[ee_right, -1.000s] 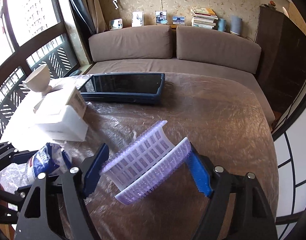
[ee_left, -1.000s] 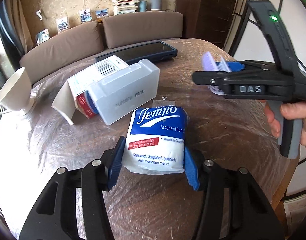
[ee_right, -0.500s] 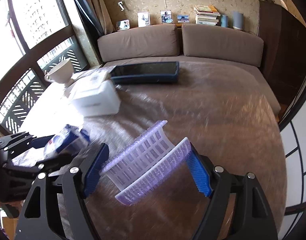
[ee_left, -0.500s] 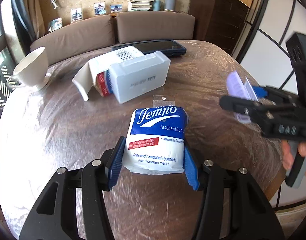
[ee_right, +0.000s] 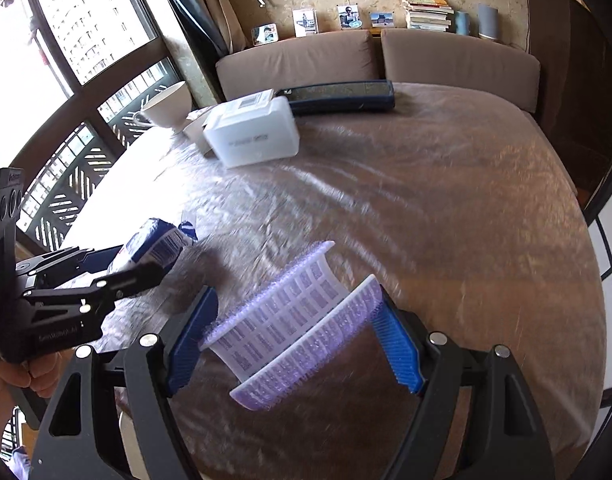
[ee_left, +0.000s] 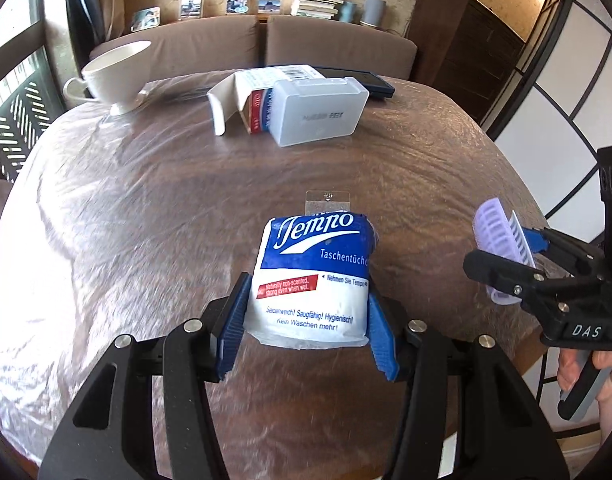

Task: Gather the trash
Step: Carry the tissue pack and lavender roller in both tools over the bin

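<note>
Round brown worktop (ee_left: 153,208) under wrinkled clear plastic film. On it, far side: white cup (ee_left: 115,74) at left edge, translucent white box (ee_left: 320,114) touching opened carton (ee_left: 251,96), dark blue-edged tablet (ee_right: 340,96) behind them. Near half bare.

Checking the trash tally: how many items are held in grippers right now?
2. The Tempo tissue pack is clamped in the left gripper; the lilac plastic mesh piece is clamped in the right gripper. Nothing else appears held.
</note>
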`<state>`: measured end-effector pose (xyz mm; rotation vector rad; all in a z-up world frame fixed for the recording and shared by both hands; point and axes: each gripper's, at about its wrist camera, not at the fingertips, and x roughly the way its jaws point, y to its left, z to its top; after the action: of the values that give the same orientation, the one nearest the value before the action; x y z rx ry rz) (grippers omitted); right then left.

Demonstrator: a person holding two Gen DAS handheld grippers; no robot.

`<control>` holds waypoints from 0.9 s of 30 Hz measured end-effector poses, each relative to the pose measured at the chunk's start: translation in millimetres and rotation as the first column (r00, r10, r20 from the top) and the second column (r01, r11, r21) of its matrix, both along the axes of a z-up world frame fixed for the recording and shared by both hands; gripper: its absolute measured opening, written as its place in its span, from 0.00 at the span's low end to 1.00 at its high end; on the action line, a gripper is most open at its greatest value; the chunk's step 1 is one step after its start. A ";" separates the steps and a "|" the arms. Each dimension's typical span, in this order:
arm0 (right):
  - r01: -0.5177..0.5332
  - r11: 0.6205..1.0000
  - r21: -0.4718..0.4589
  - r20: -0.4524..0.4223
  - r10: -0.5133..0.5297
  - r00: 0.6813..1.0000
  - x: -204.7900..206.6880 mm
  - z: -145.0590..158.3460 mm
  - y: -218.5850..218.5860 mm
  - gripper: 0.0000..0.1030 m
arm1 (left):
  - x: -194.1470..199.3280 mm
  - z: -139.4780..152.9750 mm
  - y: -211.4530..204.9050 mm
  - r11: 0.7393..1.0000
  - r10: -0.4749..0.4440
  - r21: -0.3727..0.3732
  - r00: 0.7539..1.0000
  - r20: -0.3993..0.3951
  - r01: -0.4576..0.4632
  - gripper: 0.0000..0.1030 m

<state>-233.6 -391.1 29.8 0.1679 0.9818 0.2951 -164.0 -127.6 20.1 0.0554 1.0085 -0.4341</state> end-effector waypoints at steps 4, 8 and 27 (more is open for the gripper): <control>-0.014 1.000 0.015 0.003 0.014 1.000 -16.2 5.4 3.1 0.74 | -14.7 2.9 8.6 1.000 0.019 -0.004 1.000 0.004 -0.019 0.53; -0.031 0.999 0.024 0.009 0.031 0.999 -34.3 11.5 7.6 0.74 | -28.4 4.5 17.7 0.999 0.032 -0.010 0.999 0.004 -0.032 0.53; -0.101 0.994 0.037 -0.007 0.101 0.995 -100.0 18.2 19.8 0.74 | -98.1 11.6 34.3 0.999 0.035 0.000 0.999 0.016 -0.035 0.53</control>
<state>-333.6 -371.3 48.0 0.1530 0.9956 0.4054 -262.1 -93.3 31.6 0.0412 0.9919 -0.4013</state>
